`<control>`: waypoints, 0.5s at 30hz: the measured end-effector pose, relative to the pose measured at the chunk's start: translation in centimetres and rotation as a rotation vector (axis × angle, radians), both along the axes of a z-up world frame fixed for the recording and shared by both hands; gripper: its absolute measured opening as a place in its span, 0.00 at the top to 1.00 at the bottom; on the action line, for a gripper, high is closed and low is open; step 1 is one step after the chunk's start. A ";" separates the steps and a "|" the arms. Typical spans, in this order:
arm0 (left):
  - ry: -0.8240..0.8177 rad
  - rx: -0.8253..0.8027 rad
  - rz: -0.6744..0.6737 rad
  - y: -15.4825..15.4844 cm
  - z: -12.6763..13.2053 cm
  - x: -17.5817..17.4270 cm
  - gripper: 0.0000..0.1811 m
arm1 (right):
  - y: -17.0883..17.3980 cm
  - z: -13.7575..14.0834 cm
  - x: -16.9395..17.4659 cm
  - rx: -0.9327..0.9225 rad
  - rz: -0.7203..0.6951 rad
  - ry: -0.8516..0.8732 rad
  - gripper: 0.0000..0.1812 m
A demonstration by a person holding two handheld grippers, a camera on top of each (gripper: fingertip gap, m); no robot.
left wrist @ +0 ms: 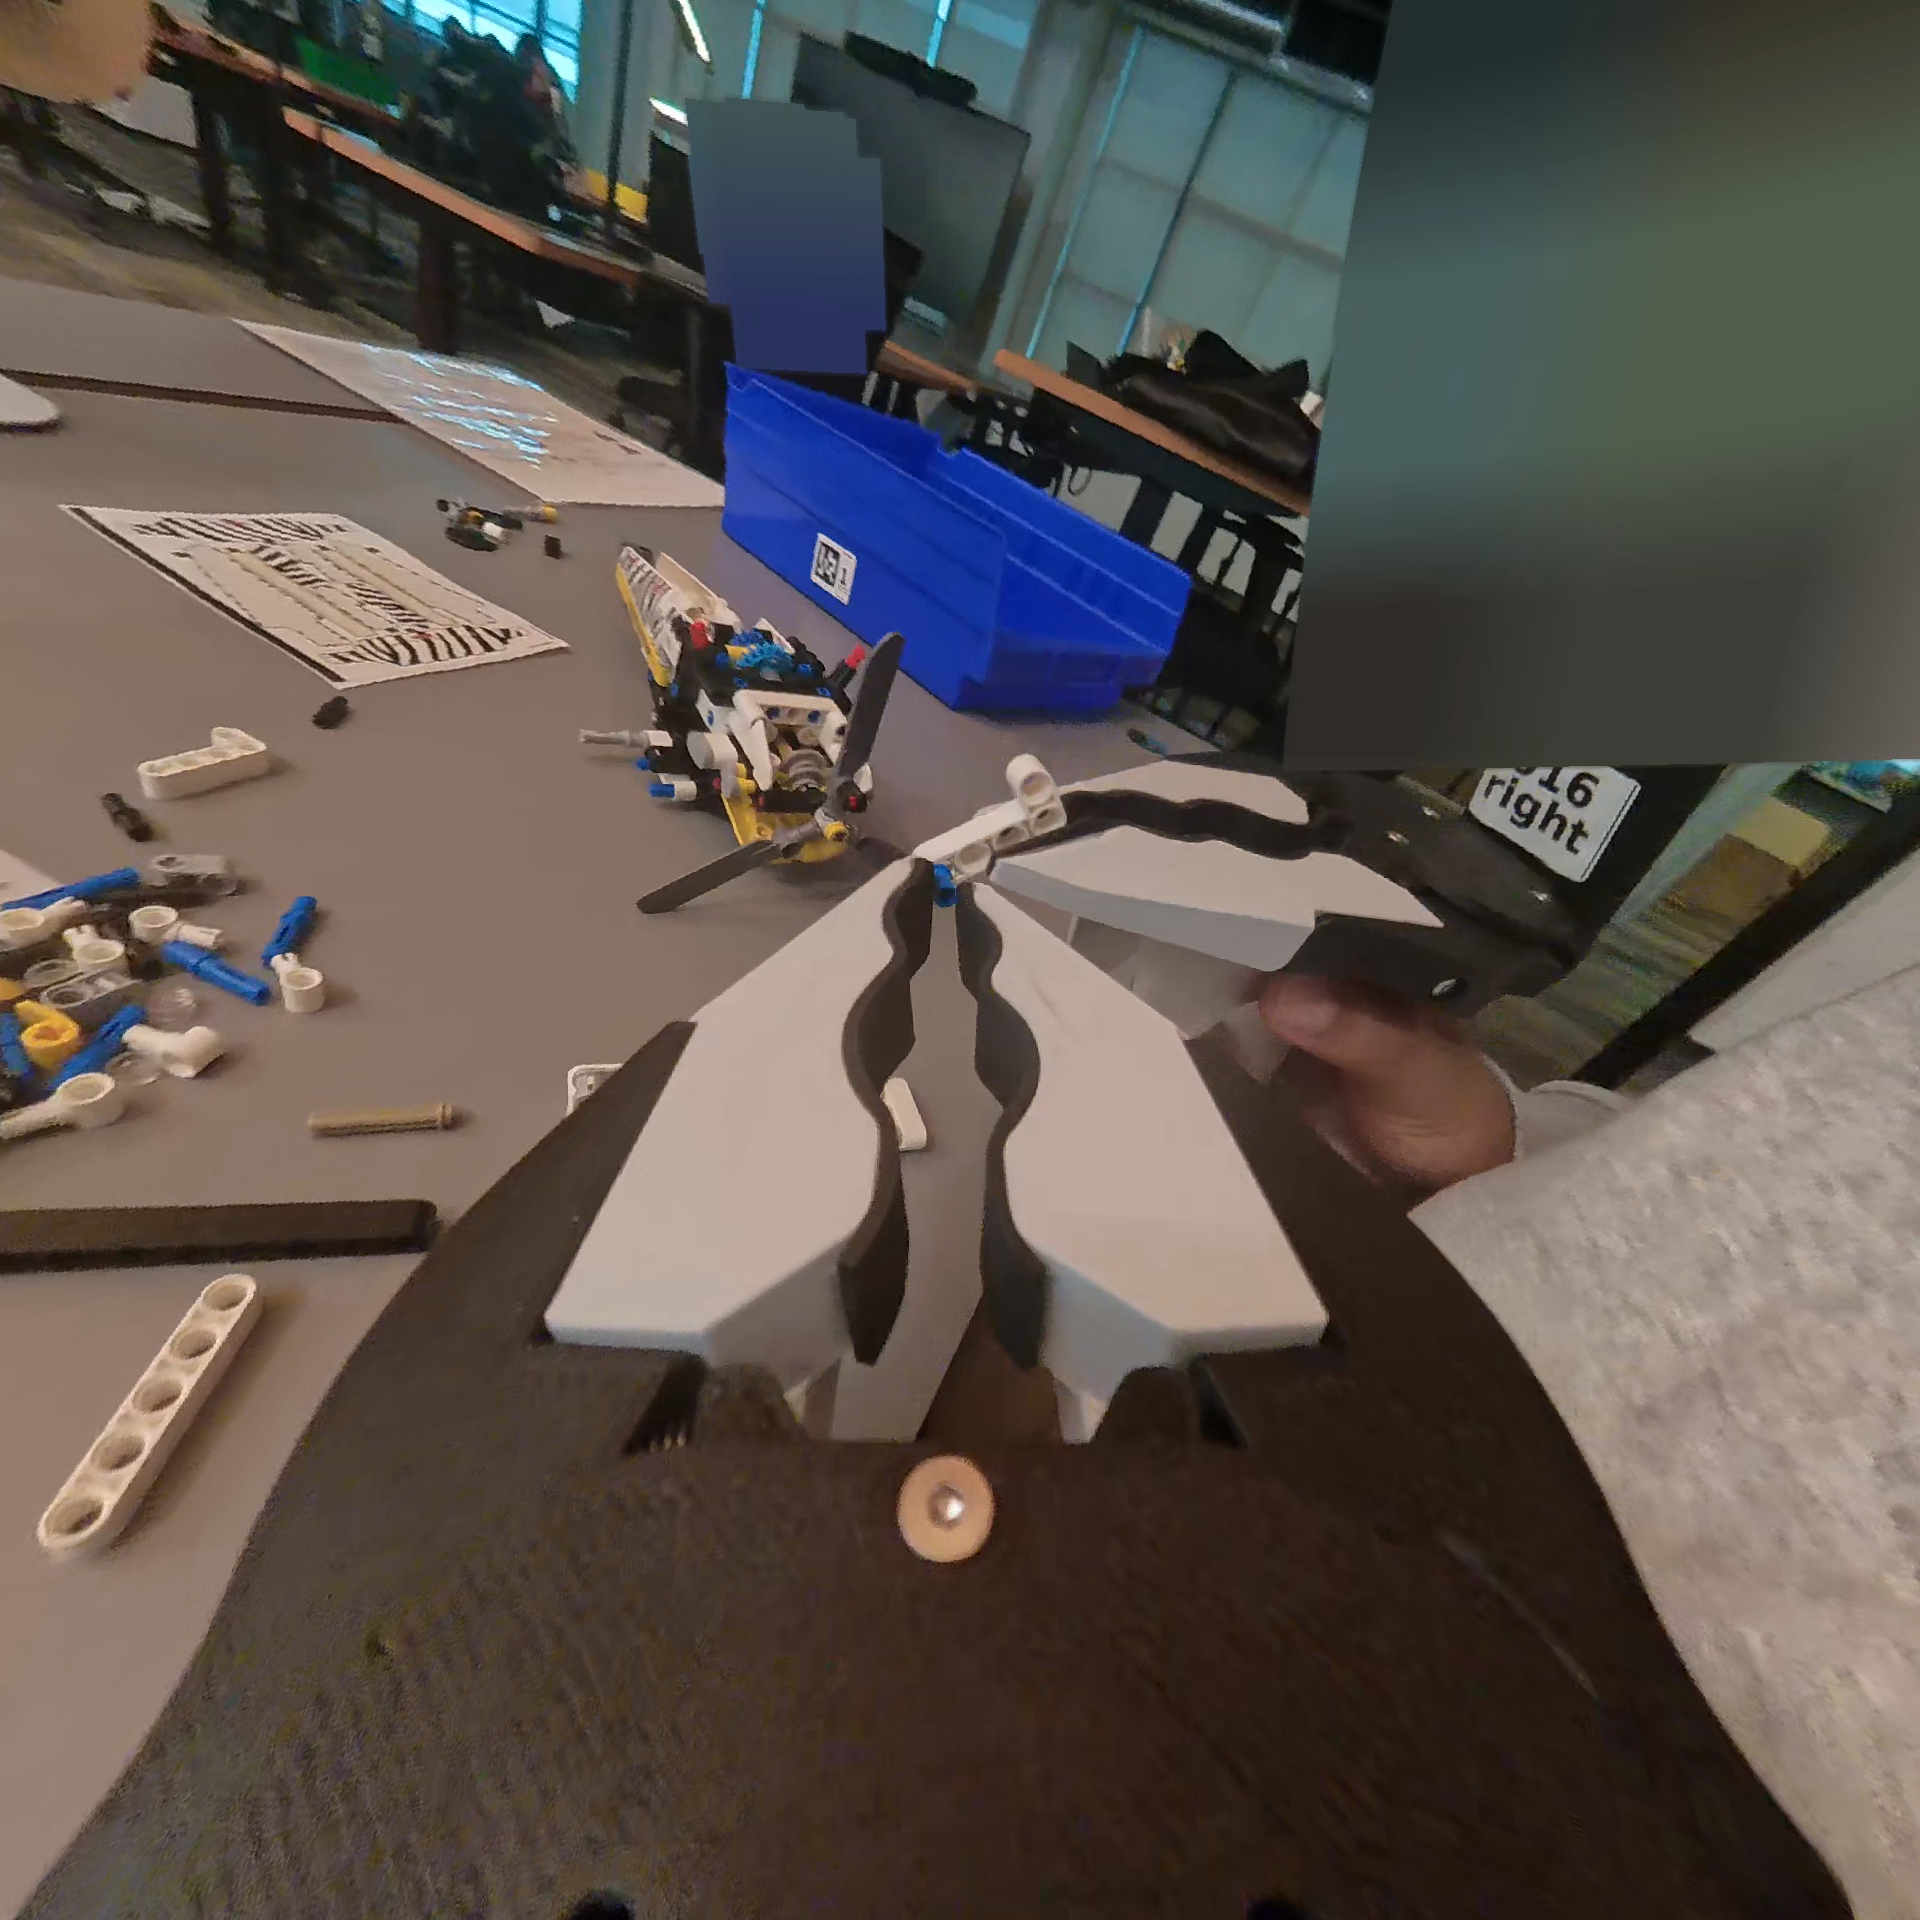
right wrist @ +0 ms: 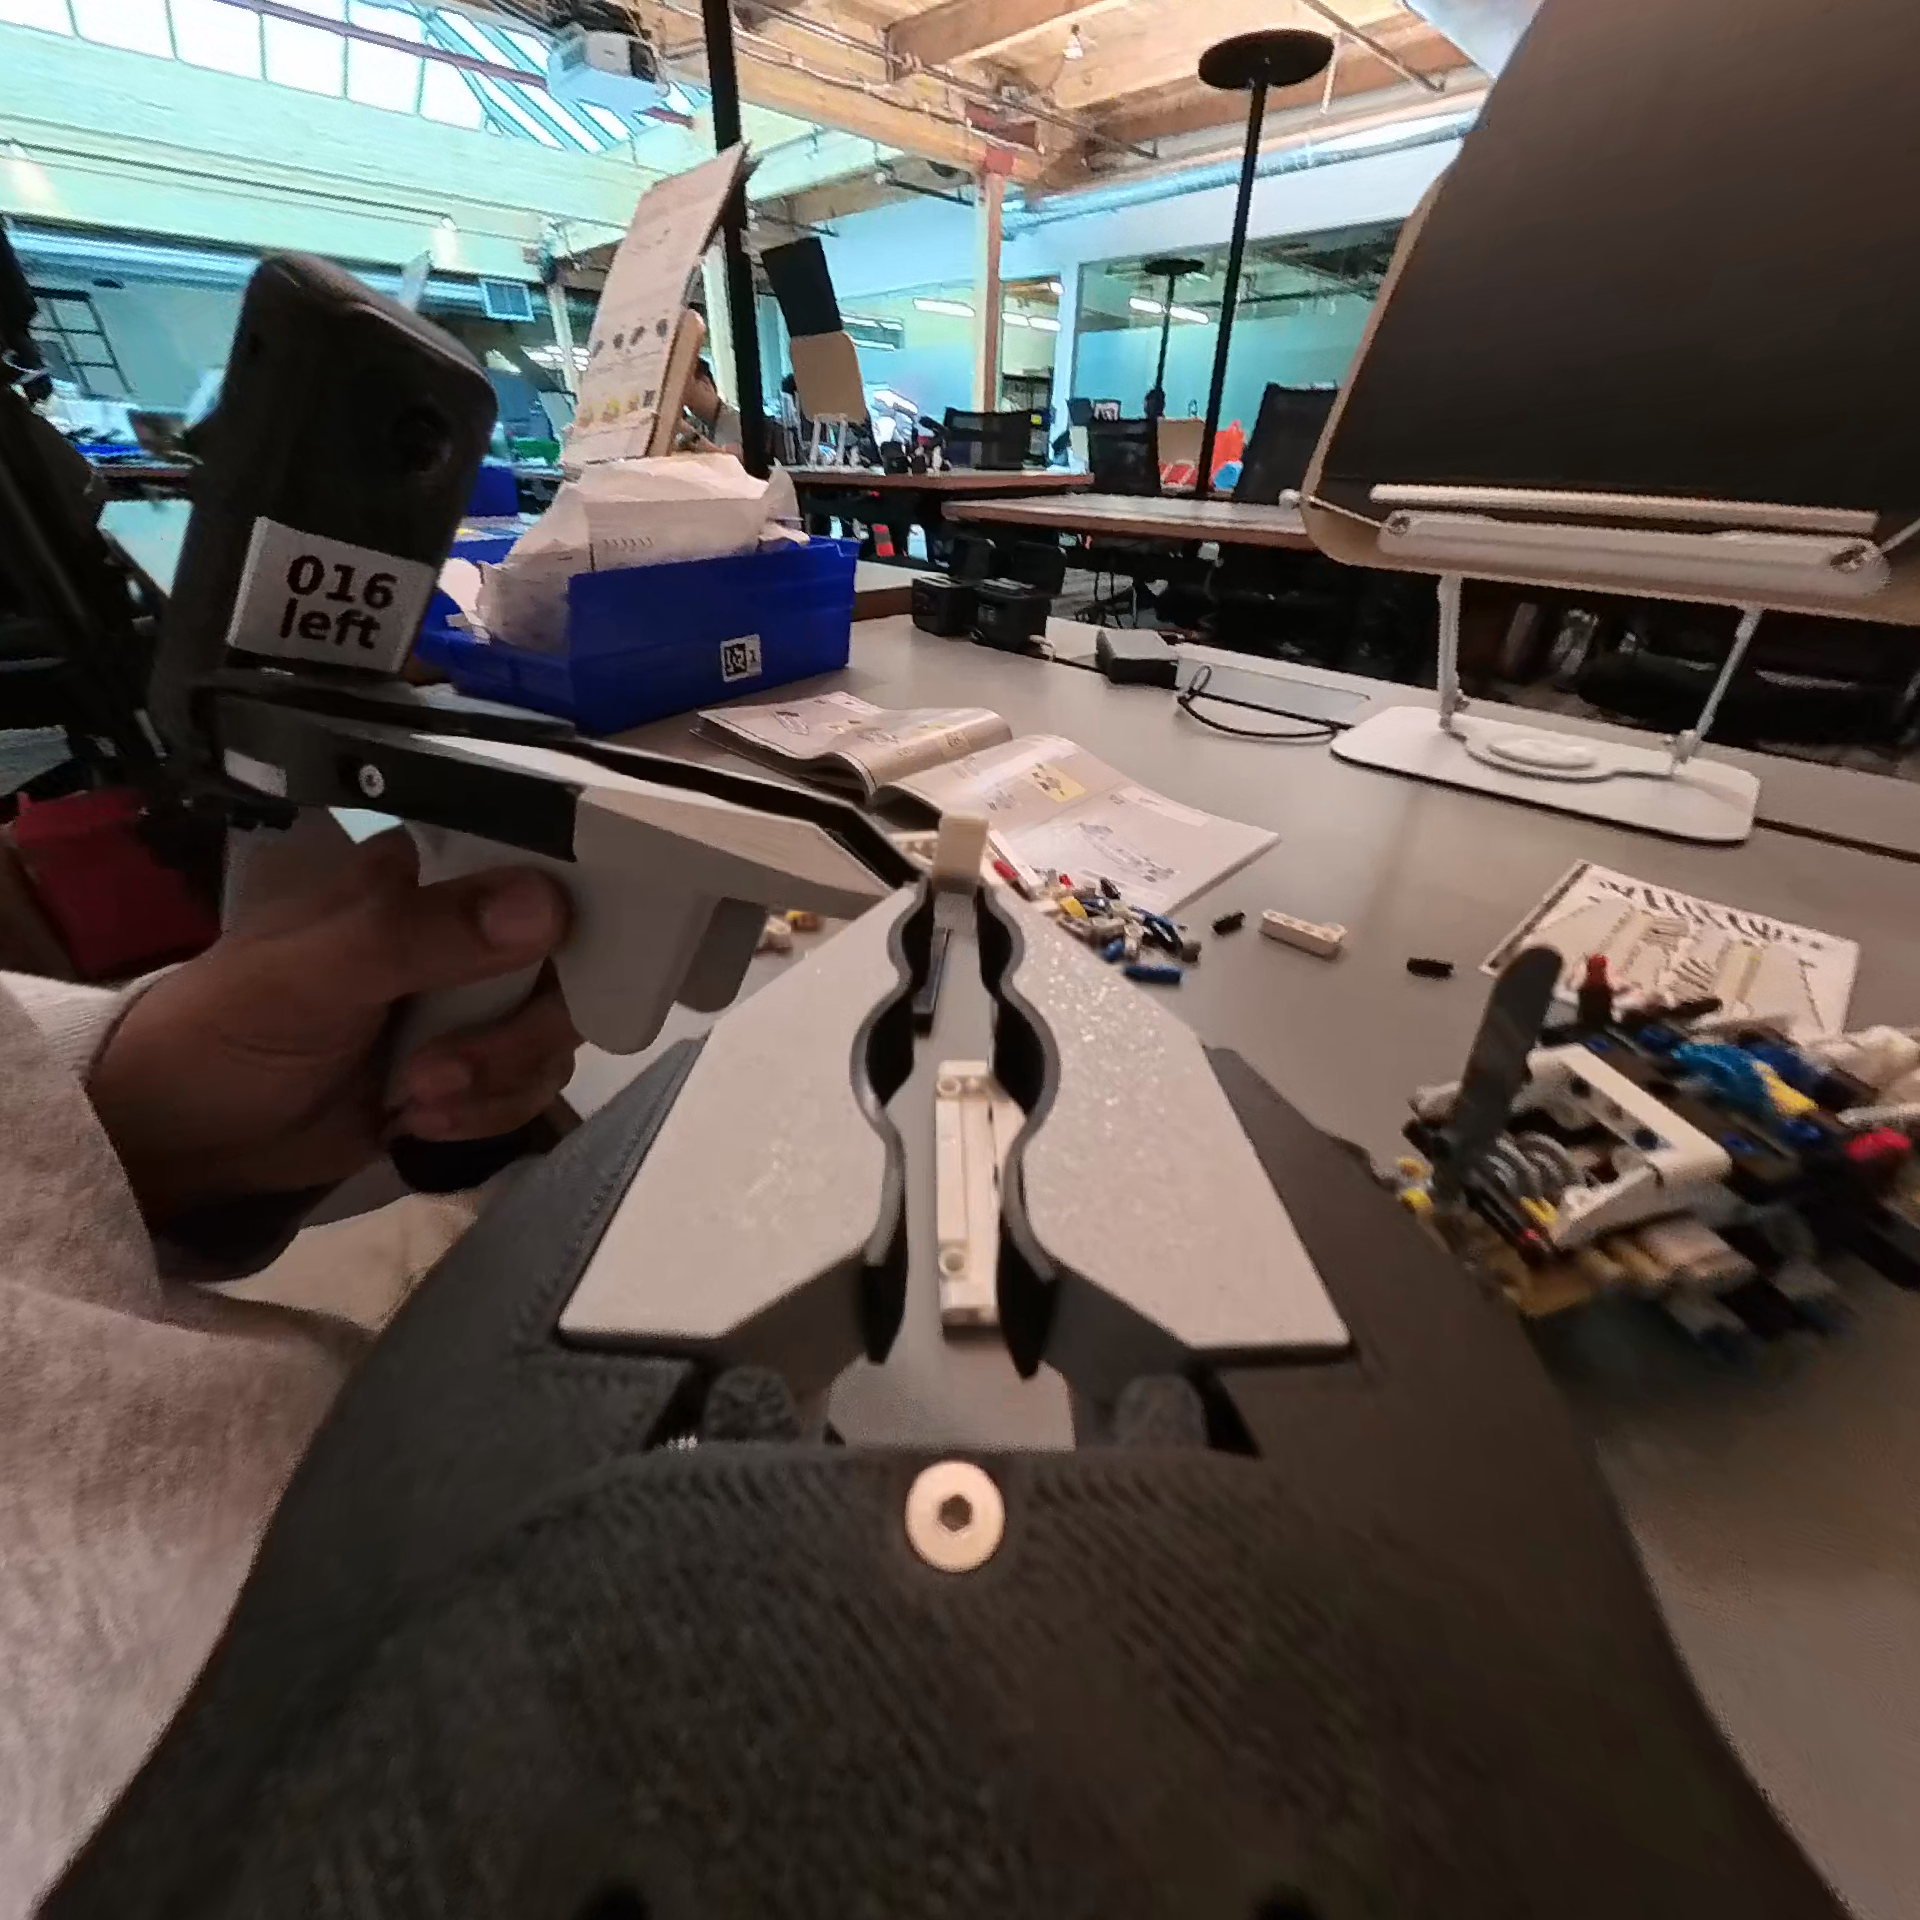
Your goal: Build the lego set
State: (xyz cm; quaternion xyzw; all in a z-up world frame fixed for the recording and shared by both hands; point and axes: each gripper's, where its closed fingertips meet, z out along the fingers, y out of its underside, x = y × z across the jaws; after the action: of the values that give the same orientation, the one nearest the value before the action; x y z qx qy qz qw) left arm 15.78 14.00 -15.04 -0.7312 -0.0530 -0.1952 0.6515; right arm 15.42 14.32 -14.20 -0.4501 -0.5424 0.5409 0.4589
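Left gripper (left wrist: 943,883), matte white fingers with wavy black pads, pinches a small blue pin (left wrist: 943,881) at frame centre. Right gripper (right wrist: 954,883) is clamped on a white angled beam (left wrist: 1003,821), its end touching the pin. Partly built plane model (left wrist: 753,727) sits just above centre on the smooth grey table (left wrist: 416,790).

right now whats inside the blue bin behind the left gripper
In the right wrist view, the blue bin holds crumpled white paper bags heaped above its rim. Anything beneath them is hidden by the bags and the bin's wall. The left gripper covers its left end.
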 end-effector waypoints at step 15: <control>0.227 -0.059 -0.007 1.1 -2.0 0.7 1.00 | 1.1 -3.1 0.9 -0.300 0.050 -0.205 0.84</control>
State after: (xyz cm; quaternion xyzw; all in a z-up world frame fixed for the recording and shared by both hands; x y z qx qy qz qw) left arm 16.53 15.14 -17.03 -0.7677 0.0179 -0.1119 0.6307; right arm 16.28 15.40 -17.30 -0.5528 -0.5104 0.5784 0.3154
